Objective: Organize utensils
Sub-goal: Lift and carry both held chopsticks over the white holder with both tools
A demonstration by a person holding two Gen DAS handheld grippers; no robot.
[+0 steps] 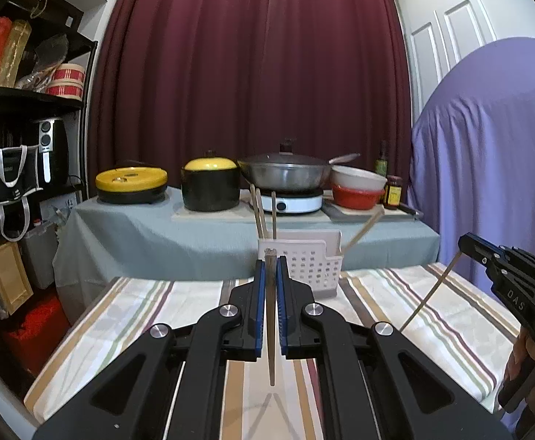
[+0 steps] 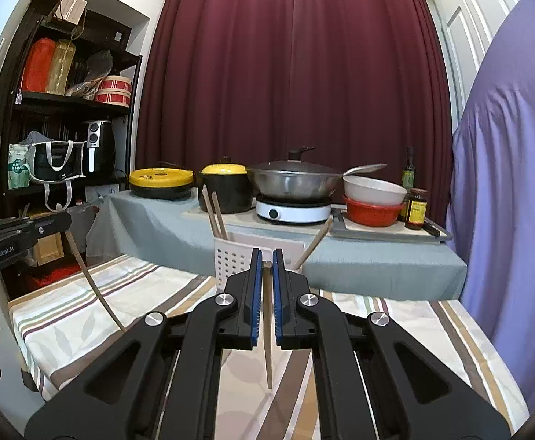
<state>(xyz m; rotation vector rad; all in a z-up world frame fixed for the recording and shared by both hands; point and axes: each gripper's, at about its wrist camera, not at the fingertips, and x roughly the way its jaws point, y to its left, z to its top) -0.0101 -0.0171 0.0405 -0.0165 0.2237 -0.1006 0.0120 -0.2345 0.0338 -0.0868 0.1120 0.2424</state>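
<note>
Both the left tongs (image 1: 271,267) and the right tongs (image 2: 266,262) are level, each clamped on a chopstick.

Likely a home kitchen corner, lidded wok (image 2: 295,179) on hotplate (image 2: 293,212), stacked bowls (image 2: 373,198), maroon curtain (image 2: 296,73), cluttered pantry shelf (image 2: 65,102)

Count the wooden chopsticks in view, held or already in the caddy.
6. One in the left gripper: left chopstick. One in the right gripper: right chopstick. Four in the white perforated plastic caddy: three upright, one leaning right. Others may be hidden.
</note>
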